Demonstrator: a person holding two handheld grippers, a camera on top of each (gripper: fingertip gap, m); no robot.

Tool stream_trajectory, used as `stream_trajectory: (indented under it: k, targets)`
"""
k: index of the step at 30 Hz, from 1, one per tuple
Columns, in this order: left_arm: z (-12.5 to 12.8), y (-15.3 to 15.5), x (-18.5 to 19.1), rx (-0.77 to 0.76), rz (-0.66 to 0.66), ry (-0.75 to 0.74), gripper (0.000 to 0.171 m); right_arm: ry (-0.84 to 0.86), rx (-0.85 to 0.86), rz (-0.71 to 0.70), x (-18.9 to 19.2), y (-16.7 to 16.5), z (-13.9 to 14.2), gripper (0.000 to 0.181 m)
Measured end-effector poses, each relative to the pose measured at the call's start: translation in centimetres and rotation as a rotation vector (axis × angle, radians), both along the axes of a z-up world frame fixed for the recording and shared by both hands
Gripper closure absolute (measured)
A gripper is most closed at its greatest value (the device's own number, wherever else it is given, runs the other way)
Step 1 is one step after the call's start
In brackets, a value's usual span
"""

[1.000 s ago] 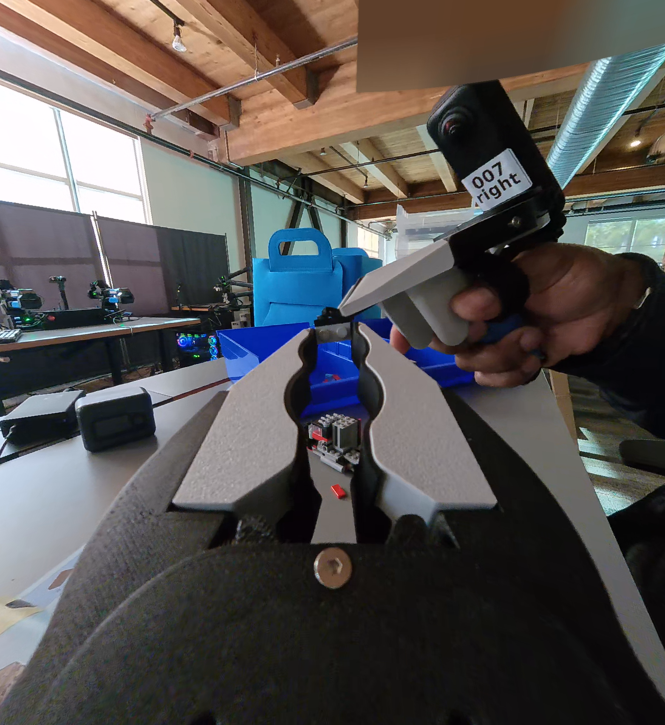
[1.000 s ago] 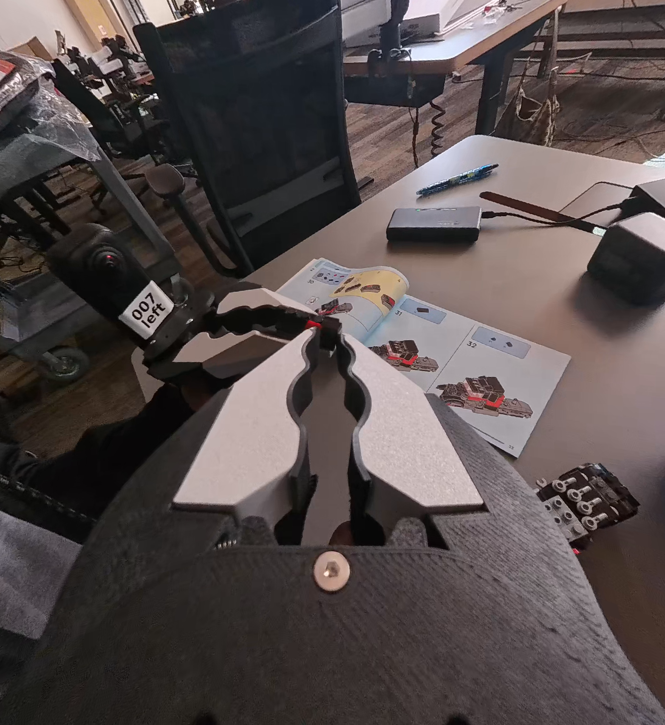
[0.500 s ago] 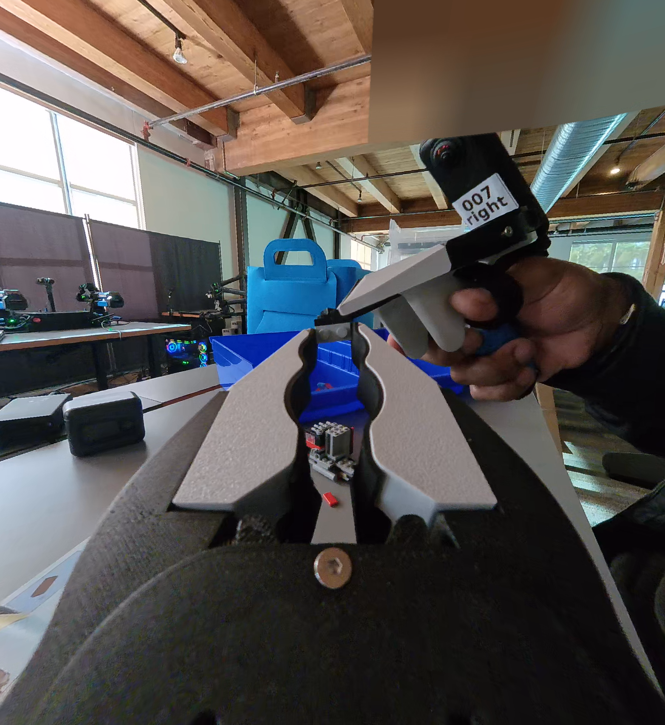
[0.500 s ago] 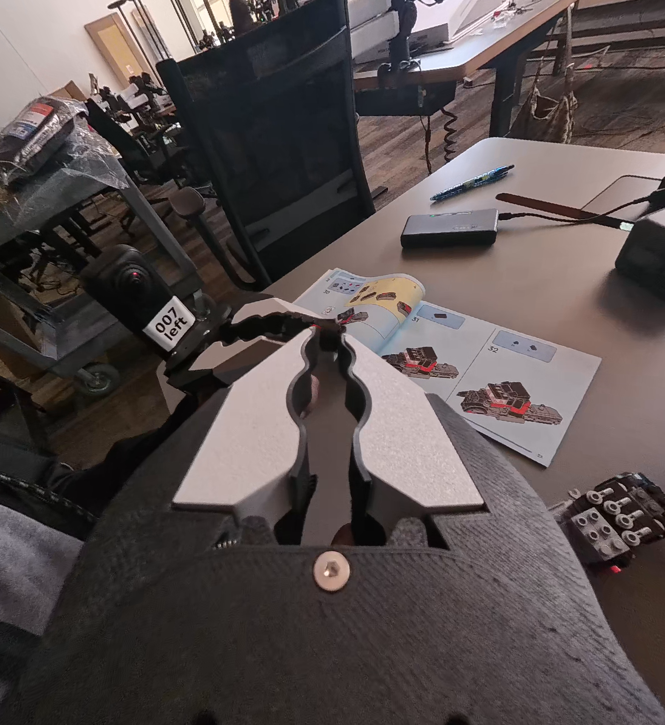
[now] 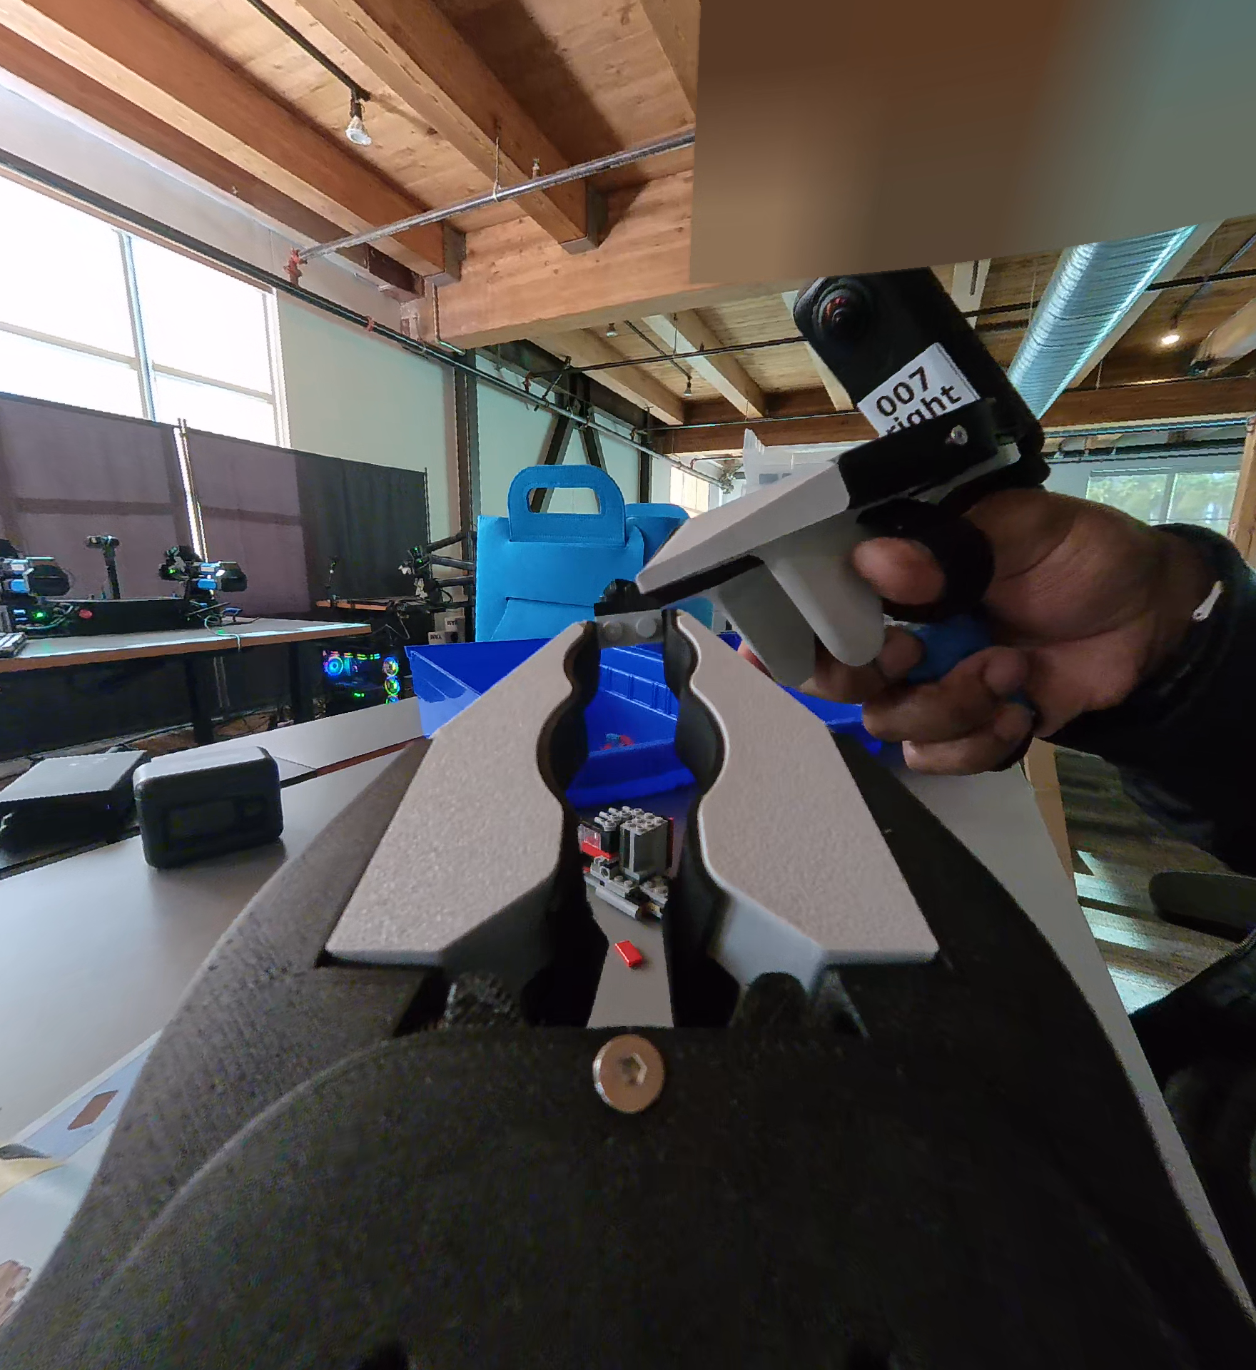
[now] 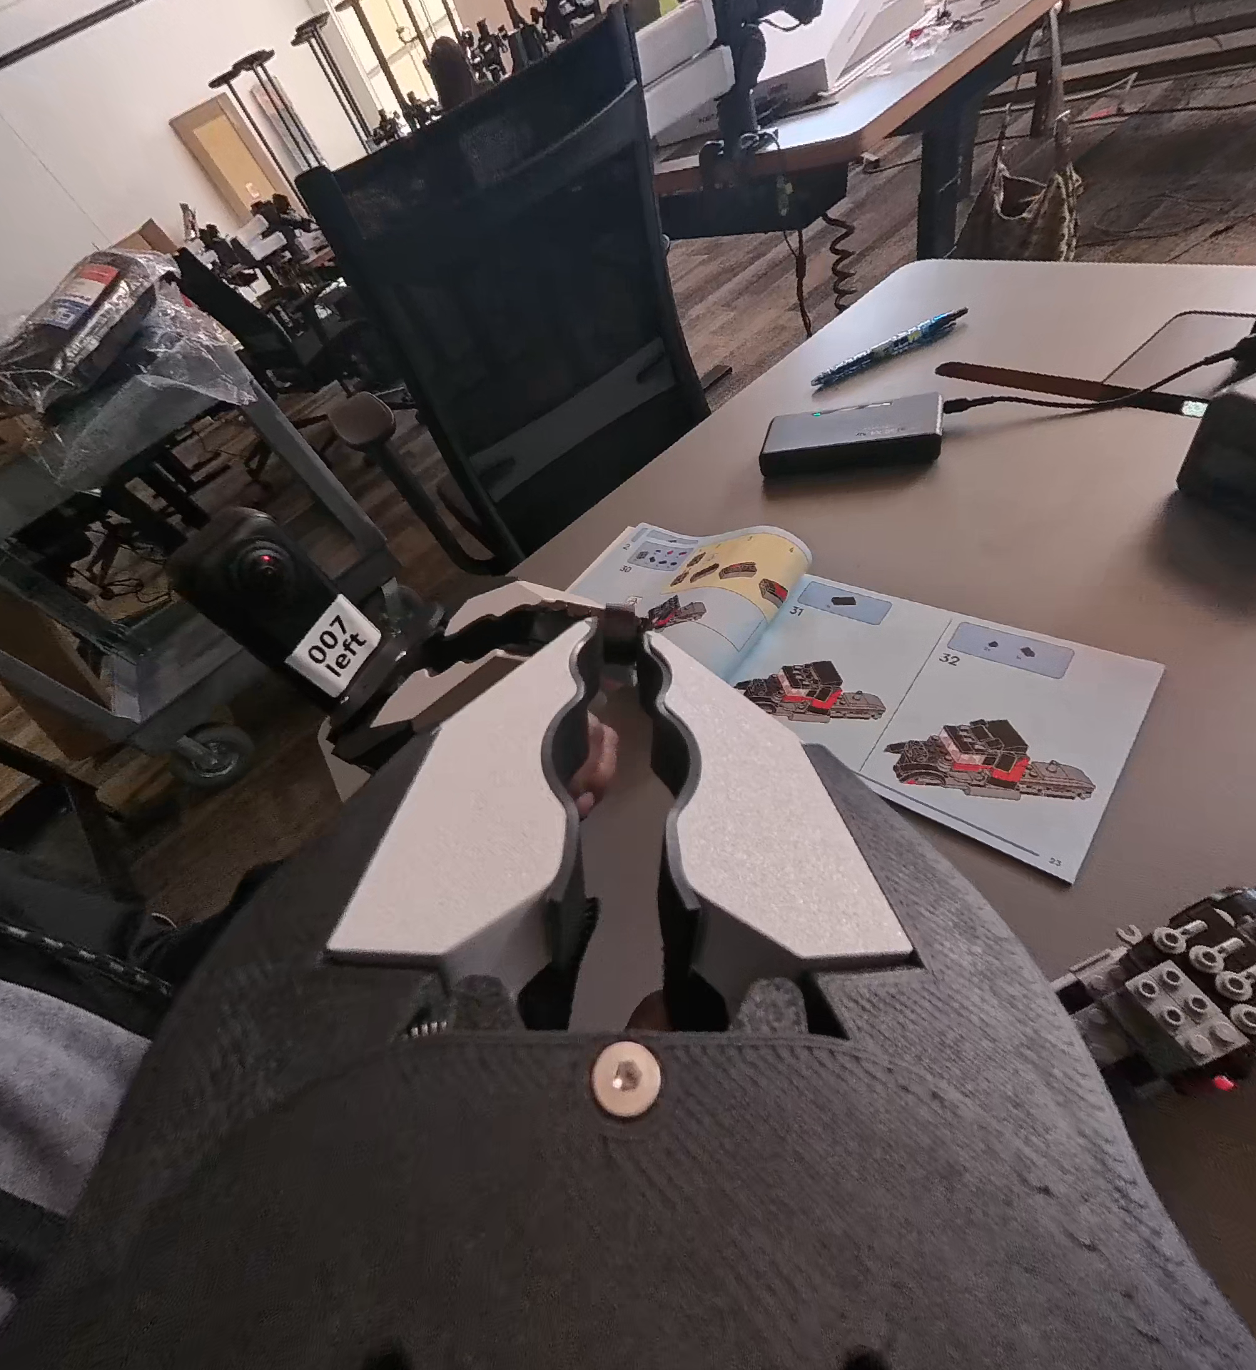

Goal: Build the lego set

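My left gripper [image 5: 631, 634] is shut on a small grey plate [image 5: 632, 629], held in the air above the table. My right gripper [image 5: 621, 597] comes in from the right, and its tips touch the top of that plate. In the right wrist view my right gripper [image 6: 619, 631] is shut on a small dark piece [image 6: 619, 626], tip to tip with the left gripper [image 6: 595, 609]. The part-built black, grey and red model [image 5: 629, 845] stands on the table below, also in the right wrist view [image 6: 1188, 993]. A loose red piece [image 5: 629, 954] lies in front of it.
A blue parts bin [image 5: 610, 689] stands behind the model, with a blue bag [image 5: 566, 556] beyond. The open instruction booklet [image 6: 944, 704] lies on the table [image 6: 1055, 519]. A power bank [image 6: 855, 445], a pen [image 6: 892, 345] and a black box [image 6: 1248, 452] lie farther off. A black chair [image 6: 521, 333] stands at the table's edge. Less than 4 cm separates the two grippers' tips.
Both grippers stay shut and tip to tip. The pair has shifted a little, and the right gripper's camera end sits higher in the left wrist view.
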State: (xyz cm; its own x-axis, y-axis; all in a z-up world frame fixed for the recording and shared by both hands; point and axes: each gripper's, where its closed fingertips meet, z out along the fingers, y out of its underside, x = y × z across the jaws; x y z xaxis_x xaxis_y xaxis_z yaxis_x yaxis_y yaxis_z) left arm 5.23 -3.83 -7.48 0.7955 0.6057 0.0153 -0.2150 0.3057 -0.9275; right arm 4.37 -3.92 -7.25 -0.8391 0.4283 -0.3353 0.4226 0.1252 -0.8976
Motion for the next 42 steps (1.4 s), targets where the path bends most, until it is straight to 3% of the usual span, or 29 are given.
stream_trajectory:
  k: [23, 42]
  targets:
    - [0.4, -0.3, 0.2, 0.026, -0.004, 0.01, 0.154, -0.008, -0.024, -0.018, 0.2, -0.4, 0.3, 0.166]
    - [0.7, -0.7, 0.4, 0.05, -0.002, 0.02, 0.154, 0.091, -0.041, 0.047, 1.1, -0.8, 1.1, 0.156]
